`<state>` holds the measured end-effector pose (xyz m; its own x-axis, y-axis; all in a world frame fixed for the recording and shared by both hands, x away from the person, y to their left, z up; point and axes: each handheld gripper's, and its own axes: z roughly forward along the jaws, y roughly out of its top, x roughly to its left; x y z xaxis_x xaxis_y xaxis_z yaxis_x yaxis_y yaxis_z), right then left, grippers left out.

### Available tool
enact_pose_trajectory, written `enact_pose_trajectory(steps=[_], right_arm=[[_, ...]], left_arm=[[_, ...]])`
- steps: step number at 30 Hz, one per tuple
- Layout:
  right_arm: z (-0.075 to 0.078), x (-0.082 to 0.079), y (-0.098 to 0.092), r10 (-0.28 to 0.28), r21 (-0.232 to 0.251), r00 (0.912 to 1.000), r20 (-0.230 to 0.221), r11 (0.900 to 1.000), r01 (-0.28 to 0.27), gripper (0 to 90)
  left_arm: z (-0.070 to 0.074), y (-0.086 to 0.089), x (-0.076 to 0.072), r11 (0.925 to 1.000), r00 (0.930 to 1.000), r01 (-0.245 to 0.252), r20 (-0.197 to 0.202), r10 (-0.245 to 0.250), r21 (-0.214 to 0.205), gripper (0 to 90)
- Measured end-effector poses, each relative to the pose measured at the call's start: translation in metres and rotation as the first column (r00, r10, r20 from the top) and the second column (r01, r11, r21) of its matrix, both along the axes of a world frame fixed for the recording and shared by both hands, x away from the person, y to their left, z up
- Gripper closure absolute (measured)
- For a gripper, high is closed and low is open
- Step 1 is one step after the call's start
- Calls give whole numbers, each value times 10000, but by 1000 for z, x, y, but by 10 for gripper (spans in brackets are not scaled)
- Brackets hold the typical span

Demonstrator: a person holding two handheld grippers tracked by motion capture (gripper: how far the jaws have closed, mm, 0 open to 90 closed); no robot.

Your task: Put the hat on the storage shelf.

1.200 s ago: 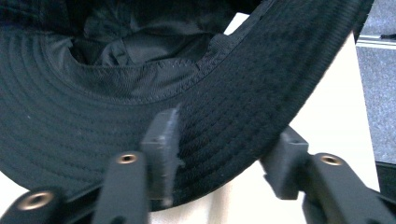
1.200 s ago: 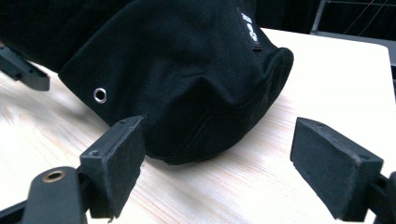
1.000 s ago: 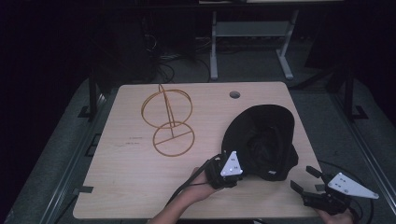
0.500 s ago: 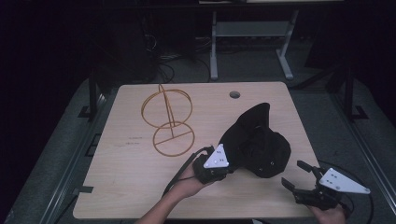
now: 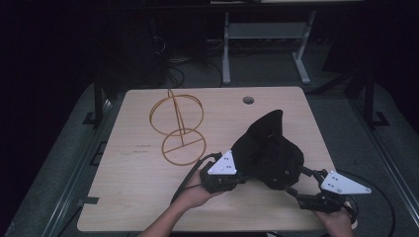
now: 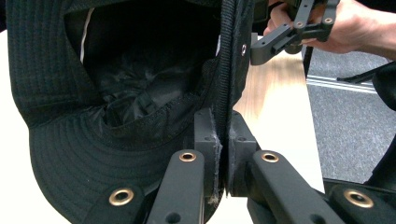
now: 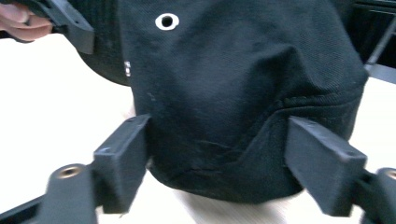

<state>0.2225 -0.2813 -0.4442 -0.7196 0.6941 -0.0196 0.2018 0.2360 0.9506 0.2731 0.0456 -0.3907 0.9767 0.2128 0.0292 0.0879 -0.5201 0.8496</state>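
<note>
Fingers of our left gripper stay clenched on the black bucket hat's brim, and within the last second we have lifted that edge off the surface. Our right gripper has come in, fingers spread around the crown. Nearby stands a gold wire stand. The hat's far side is hidden.

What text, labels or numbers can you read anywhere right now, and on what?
None can be read.
Table: a small dark printed line left of the wire stand, too small to read.
Hat: a small white tag in the right gripper view, blurred; the white strip inside it in the left gripper view shows no letters.
</note>
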Motion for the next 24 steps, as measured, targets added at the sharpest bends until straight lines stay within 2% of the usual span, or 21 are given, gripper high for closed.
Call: enact_pose_trajectory(steps=[6, 12, 16, 19, 24], right_arm=[[-2, 6, 3, 448, 272, 9990, -39, 9986, -447, 505], [-2, 7, 2, 397, 602, 9992, 41, 9974, -399, 689], [-1, 5, 0, 348, 537, 9990, 284, 9979, -363, 771], [0, 5, 1, 373, 409, 9989, 286, 9984, -385, 820], [5, 4, 4, 420, 368, 9985, 347, 9984, -433, 838]], left_arm=[[2, -4, -1, 10000, 10000, 50, 10, -50, -8, 855], [2, -3, -1, 10000, 10000, -28, 11, 28, 33, 855], [2, -1, -1, 10000, 10000, -93, -7, 93, 4, 855], [2, -1, -1, 9999, 9999, -74, 73, 73, 82, 855], [4, 2, -1, 9998, 9998, -175, 120, 174, 55, 854]])
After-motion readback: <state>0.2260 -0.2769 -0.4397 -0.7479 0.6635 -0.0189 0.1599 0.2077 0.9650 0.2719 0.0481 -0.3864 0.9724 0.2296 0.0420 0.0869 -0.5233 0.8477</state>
